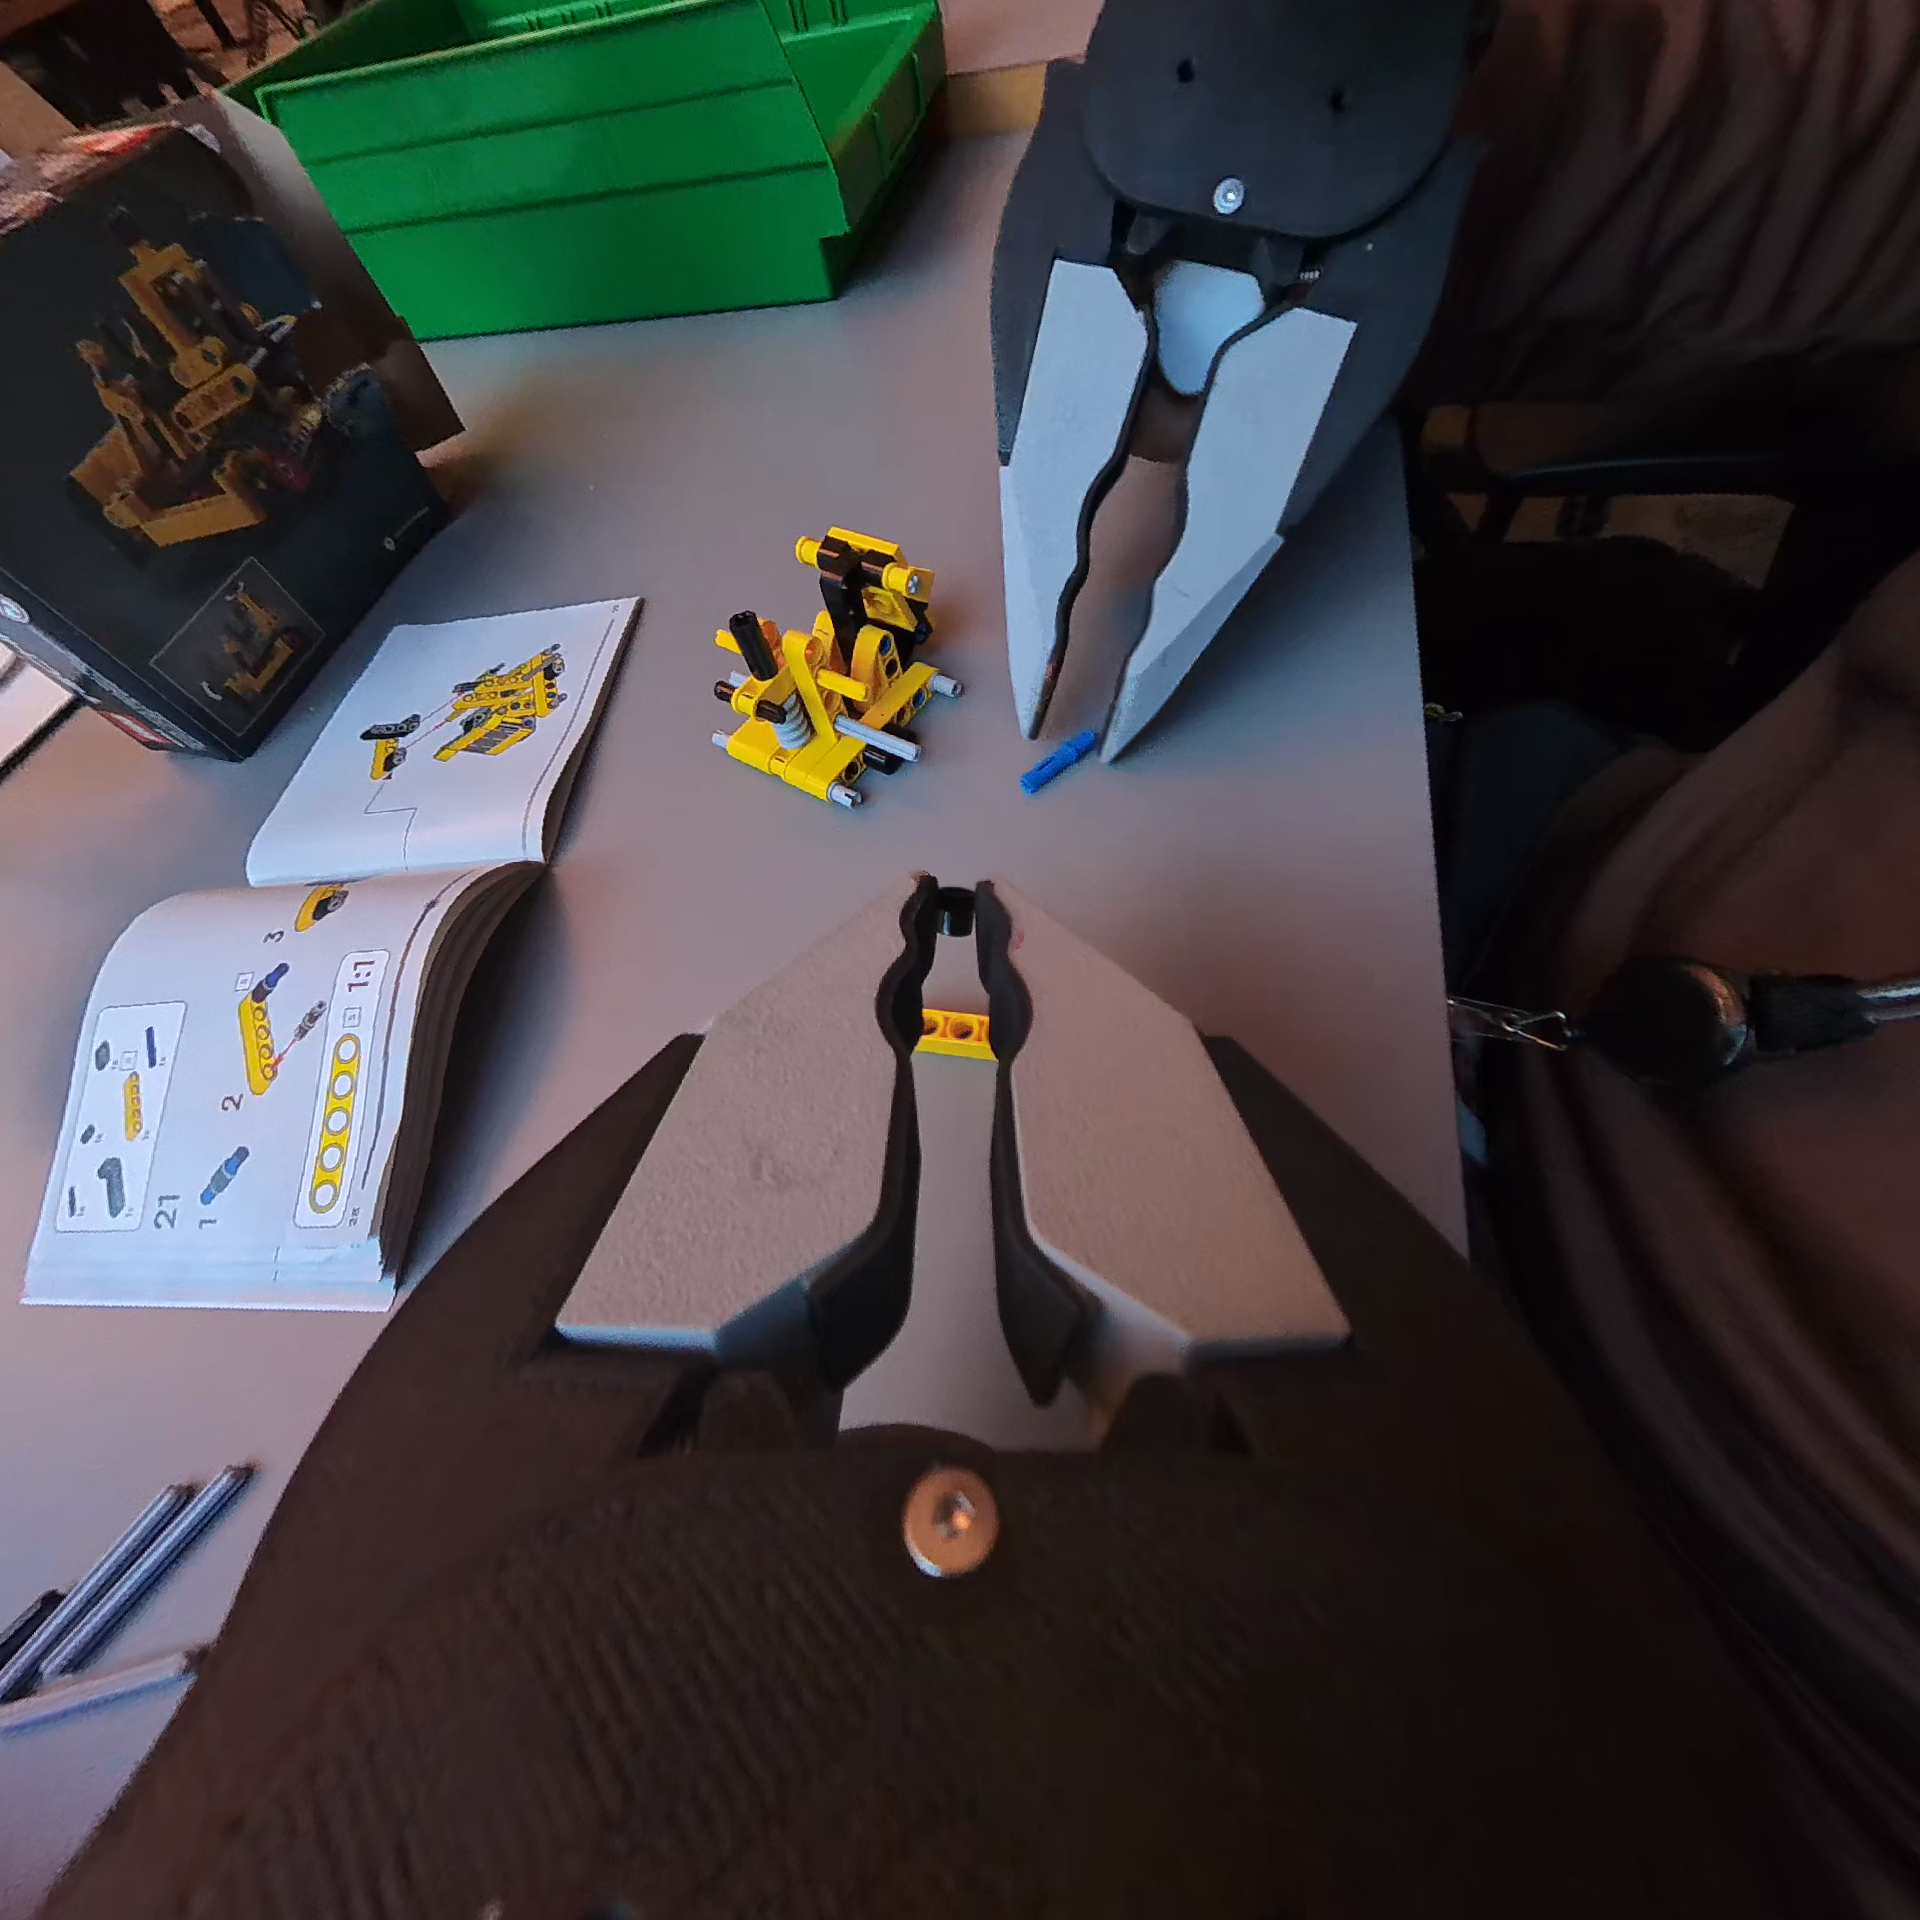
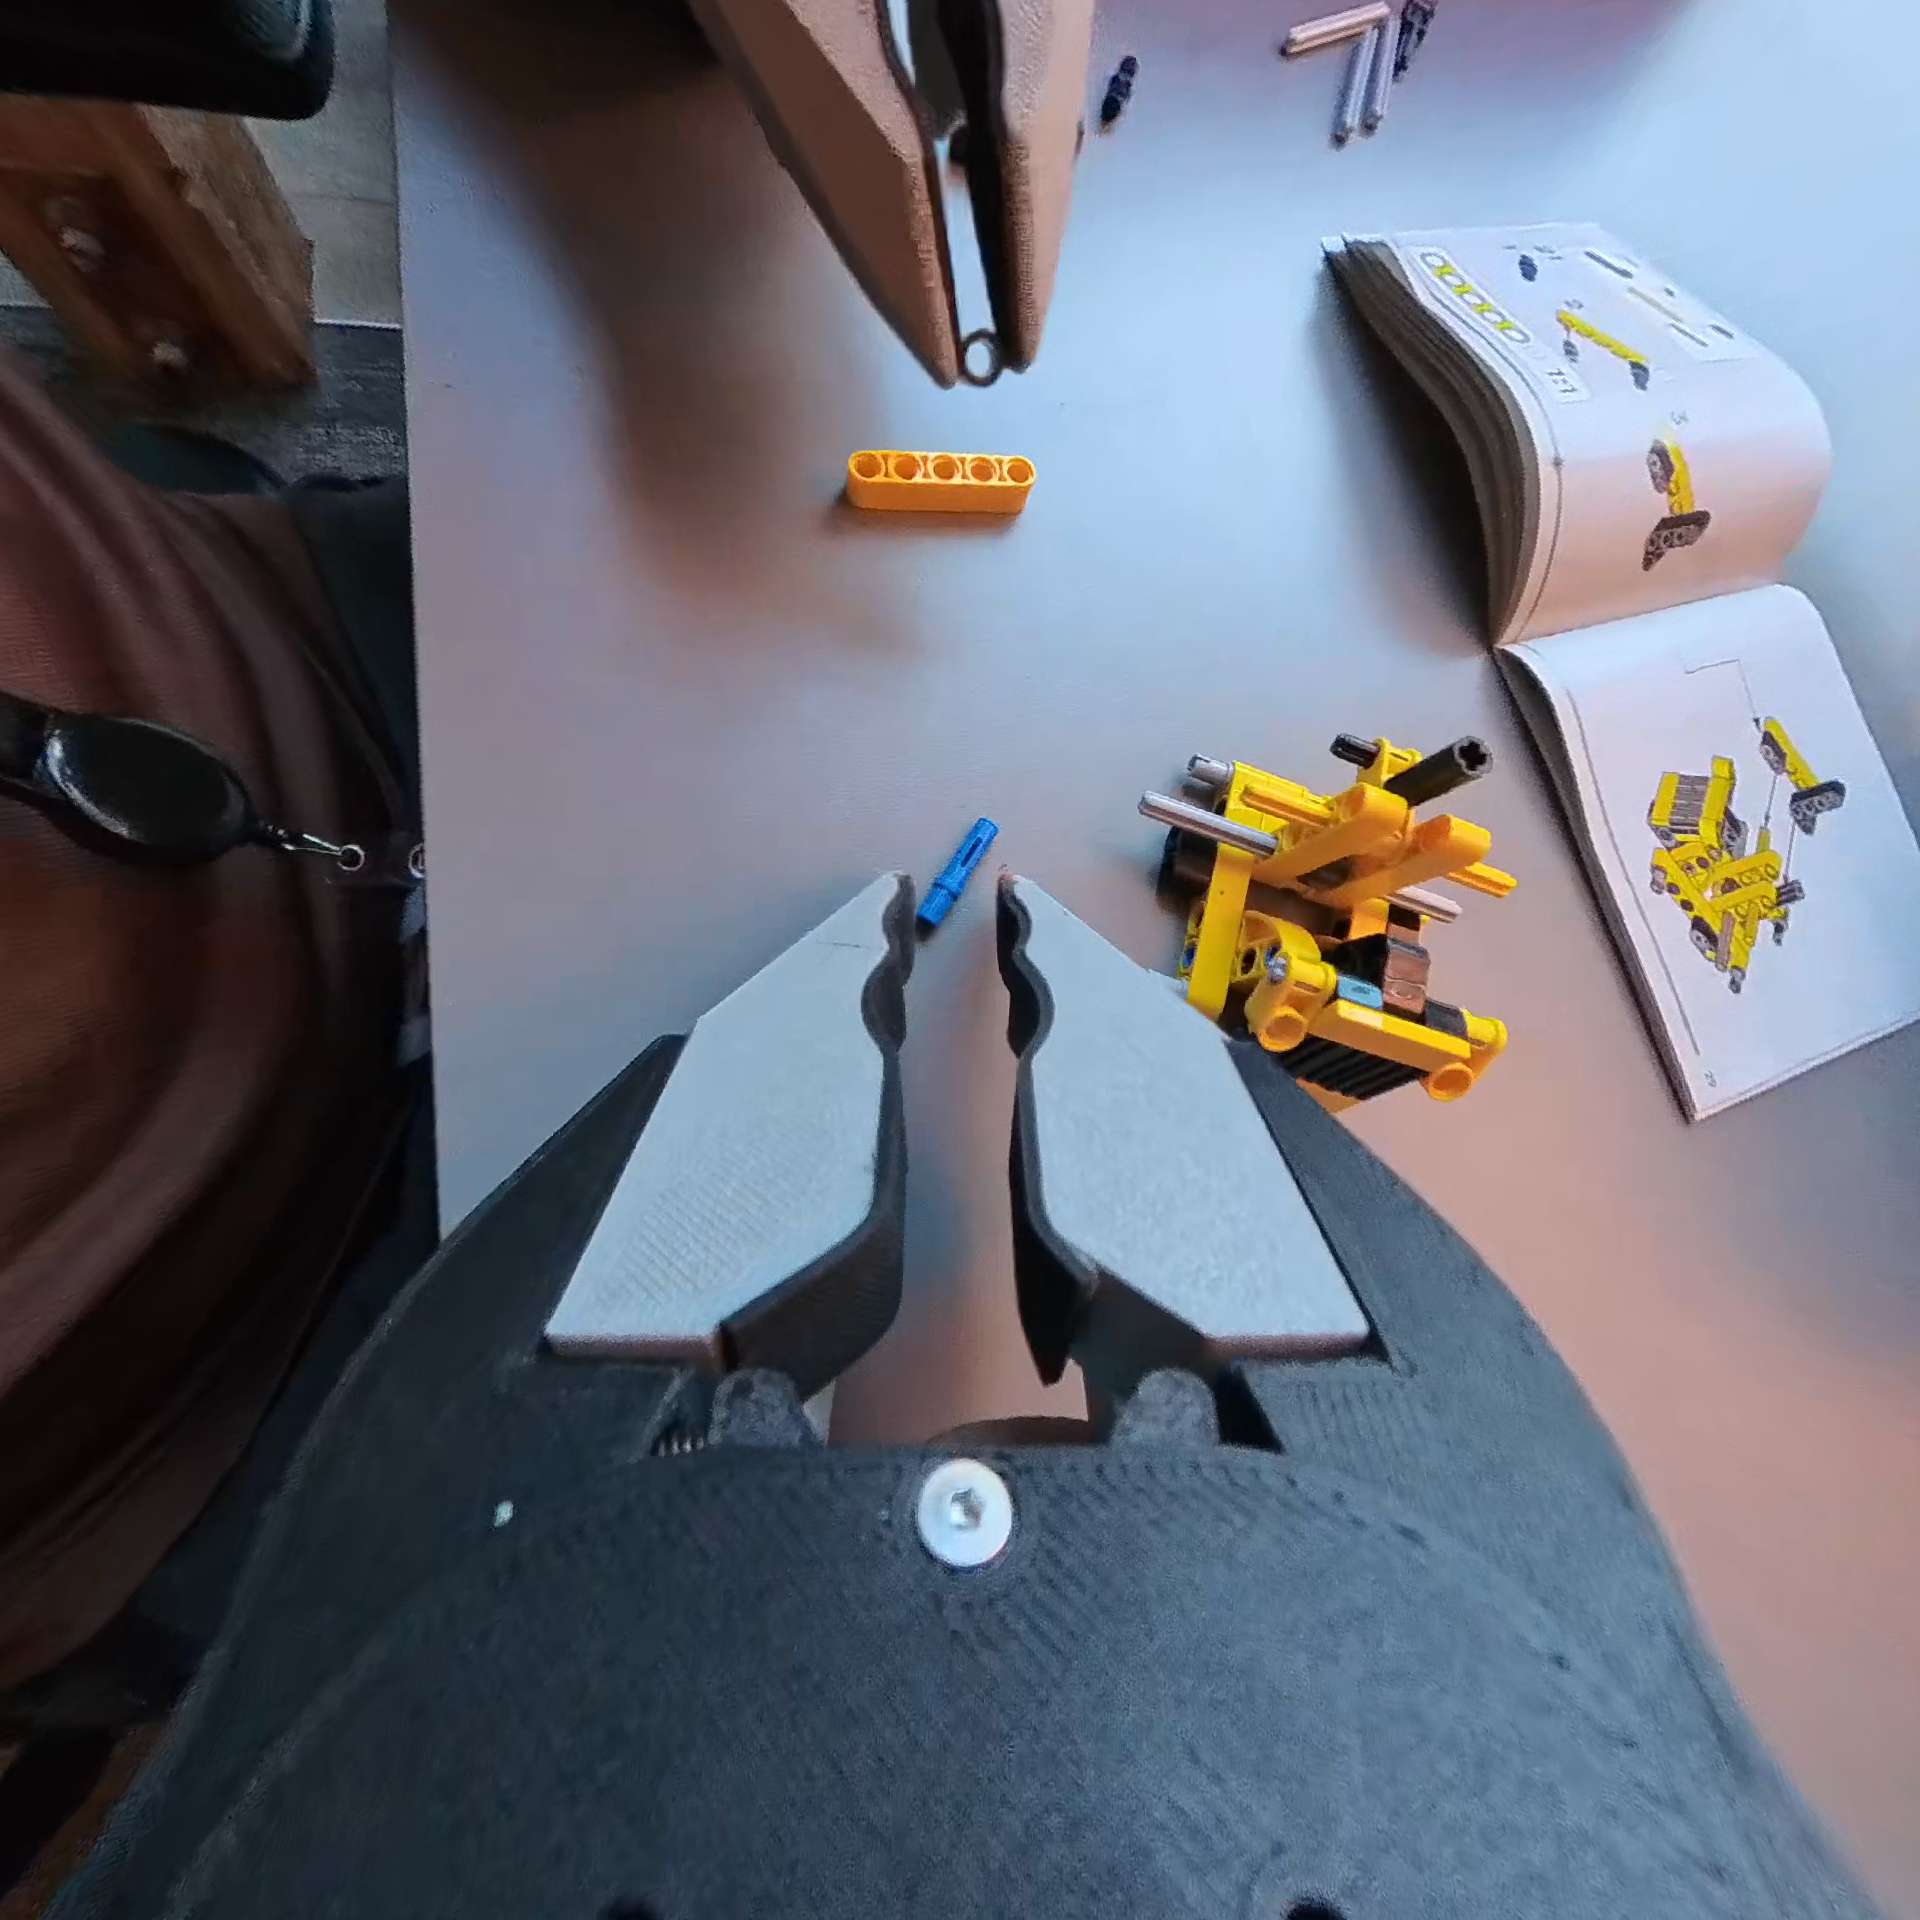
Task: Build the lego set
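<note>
Now the right gripper [image 2: 951,899] stands narrowly open and empty, and the small blue plastic connector pin [image 2: 956,873] lies flat on the grey table [image 2: 675,727] just ahead of the tips, at about 12 o'clock, nearer the left finger [image 2: 831,997], with its long axis pointing toward 1 o'clock, so the jaws would probably close across it. Opposite, the left gripper [image 1: 951,904] is closed on a small black round piece [image 1: 953,914] at its tips, above the yellow five-hole plastic beam [image 2: 940,480]; the right gripper is clearly nearer the pin. Further out, at 2 o'clock, are the half-built yellow and black model [image 2: 1340,925] and the open instruction booklet [image 2: 1662,520].
</note>
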`<action>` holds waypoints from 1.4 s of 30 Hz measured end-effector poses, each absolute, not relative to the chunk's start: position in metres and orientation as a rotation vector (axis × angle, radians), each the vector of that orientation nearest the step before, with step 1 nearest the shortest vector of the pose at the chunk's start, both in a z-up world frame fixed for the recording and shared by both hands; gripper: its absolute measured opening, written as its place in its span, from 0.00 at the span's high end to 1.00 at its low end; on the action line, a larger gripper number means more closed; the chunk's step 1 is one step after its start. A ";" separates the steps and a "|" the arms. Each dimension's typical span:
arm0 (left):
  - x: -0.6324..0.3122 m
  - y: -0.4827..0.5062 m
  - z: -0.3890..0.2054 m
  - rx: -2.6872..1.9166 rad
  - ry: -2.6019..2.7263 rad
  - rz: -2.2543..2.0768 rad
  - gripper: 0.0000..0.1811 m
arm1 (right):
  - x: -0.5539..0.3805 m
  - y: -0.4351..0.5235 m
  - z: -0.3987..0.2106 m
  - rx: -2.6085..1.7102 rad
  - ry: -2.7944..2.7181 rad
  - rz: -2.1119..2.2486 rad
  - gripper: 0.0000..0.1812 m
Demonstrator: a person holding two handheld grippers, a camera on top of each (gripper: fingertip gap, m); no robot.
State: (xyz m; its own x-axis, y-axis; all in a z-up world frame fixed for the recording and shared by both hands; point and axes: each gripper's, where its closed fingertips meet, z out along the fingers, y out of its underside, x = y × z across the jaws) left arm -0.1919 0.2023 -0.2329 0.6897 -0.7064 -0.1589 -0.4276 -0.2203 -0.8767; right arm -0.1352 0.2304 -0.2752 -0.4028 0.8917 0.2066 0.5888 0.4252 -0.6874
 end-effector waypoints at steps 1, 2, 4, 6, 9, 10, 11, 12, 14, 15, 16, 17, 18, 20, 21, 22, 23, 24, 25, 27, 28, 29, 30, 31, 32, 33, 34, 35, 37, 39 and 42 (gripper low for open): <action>-0.191 0.202 -0.234 -1.860 0.897 -0.327 0.98 | -0.136 0.231 -0.276 -1.260 -2.118 0.708 0.96; -0.191 0.202 -0.235 -1.863 0.902 -0.318 0.98 | -0.136 0.232 -0.277 -1.269 -2.111 0.702 0.99; -0.189 0.201 -0.238 -1.872 0.927 -0.301 0.98 | -0.137 0.233 -0.277 -1.281 -2.094 0.700 0.99; -0.186 0.199 -0.246 -1.902 0.977 -0.293 0.98 | -0.139 0.237 -0.277 -1.289 -2.071 0.670 0.99; -0.181 0.199 -0.263 -1.996 1.048 -0.280 0.98 | -0.145 0.227 -0.268 -1.248 -2.060 0.749 0.99; -0.177 0.200 -0.267 -2.021 1.074 -0.286 0.98 | -0.146 0.223 -0.266 -1.234 -2.072 0.770 0.99; -0.171 0.202 -0.271 -2.035 1.100 -0.293 0.98 | -0.146 0.222 -0.266 -1.222 -2.088 0.756 0.99; -0.164 0.204 -0.273 -2.047 1.123 -0.304 0.98 | -0.145 0.223 -0.268 -1.209 -2.099 0.727 0.99; -0.150 0.207 -0.275 -2.058 1.153 -0.354 0.98 | -0.140 0.222 -0.271 -1.204 -2.119 0.713 0.99; -0.144 0.209 -0.275 -2.061 1.160 -0.384 0.98 | -0.137 0.221 -0.272 -1.209 -2.129 0.724 0.99; -0.140 0.210 -0.275 -2.062 1.160 -0.406 0.98 | -0.134 0.221 -0.274 -1.211 -2.134 0.731 0.99; -0.138 0.212 -0.275 -2.065 1.159 -0.422 0.97 | -0.132 0.221 -0.275 -1.214 -2.136 0.730 0.99; -0.137 0.212 -0.275 -2.069 1.159 -0.438 0.97 | -0.130 0.221 -0.276 -1.218 -2.134 0.728 0.99; -0.138 0.213 -0.276 -2.080 1.153 -0.445 0.97 | -0.128 0.222 -0.277 -1.223 -2.128 0.741 0.99; -0.138 0.213 -0.276 -2.080 1.150 -0.443 0.97 | -0.128 0.222 -0.277 -1.222 -2.125 0.752 0.99; -0.138 0.213 -0.276 -2.079 1.146 -0.434 0.96 | -0.127 0.222 -0.277 -1.219 -2.123 0.763 0.99; -0.139 0.214 -0.275 -2.081 1.140 -0.429 0.95 | -0.128 0.223 -0.277 -1.216 -2.122 0.770 0.99; -0.139 0.213 -0.275 -2.085 1.135 -0.433 0.93 | -0.128 0.223 -0.277 -1.213 -2.123 0.775 0.99; -0.139 0.212 -0.275 -2.090 1.131 -0.443 0.93 | -0.127 0.223 -0.277 -1.208 -2.125 0.776 0.99; -0.141 0.211 -0.276 -2.101 1.117 -0.452 0.92 | -0.127 0.222 -0.277 -1.197 -2.131 0.776 0.99; -0.142 0.210 -0.276 -2.104 1.112 -0.453 0.92 | -0.127 0.221 -0.277 -1.193 -2.133 0.778 0.99; -0.142 0.210 -0.276 -2.104 1.112 -0.453 0.92 | -0.126 0.221 -0.277 -1.191 -2.137 0.782 0.99; -0.142 0.210 -0.276 -2.103 1.113 -0.453 0.92 | -0.126 0.221 -0.277 -1.190 -2.140 0.788 0.99; -0.142 0.211 -0.276 -2.103 1.112 -0.451 0.93 | -0.126 0.221 -0.277 -1.192 -2.143 0.793 0.99; -0.142 0.212 -0.276 -2.104 1.111 -0.451 0.94 | -0.126 0.222 -0.277 -1.195 -2.142 0.796 0.99; -0.141 0.213 -0.276 -2.106 1.111 -0.456 0.94 | -0.127 0.222 -0.277 -1.197 -2.142 0.797 0.99; -0.141 0.214 -0.276 -2.108 1.110 -0.462 0.95 | -0.127 0.223 -0.277 -1.198 -2.142 0.799 0.99; -0.141 0.215 -0.276 -2.110 1.110 -0.468 0.96 | -0.127 0.223 -0.277 -1.197 -2.143 0.801 0.99; -0.141 0.215 -0.276 -2.112 1.111 -0.475 0.97 | -0.128 0.223 -0.276 -1.193 -2.141 0.807 0.99; -0.141 0.215 -0.276 -2.113 1.107 -0.473 0.97 | -0.131 0.223 -0.273 -1.184 -2.131 0.826 0.99; -0.142 0.215 -0.276 -2.114 1.106 -0.477 0.98 | -0.135 0.221 -0.272 -1.171 -2.134 0.843 0.99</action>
State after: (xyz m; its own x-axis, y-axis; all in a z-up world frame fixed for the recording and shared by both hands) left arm -0.1416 0.2152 -0.2763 0.5687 -0.8225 0.0043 -0.5673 -0.3960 -0.7220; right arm -0.1353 0.2207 -0.2723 -0.4630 0.8700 0.1695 0.5195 0.4213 -0.7434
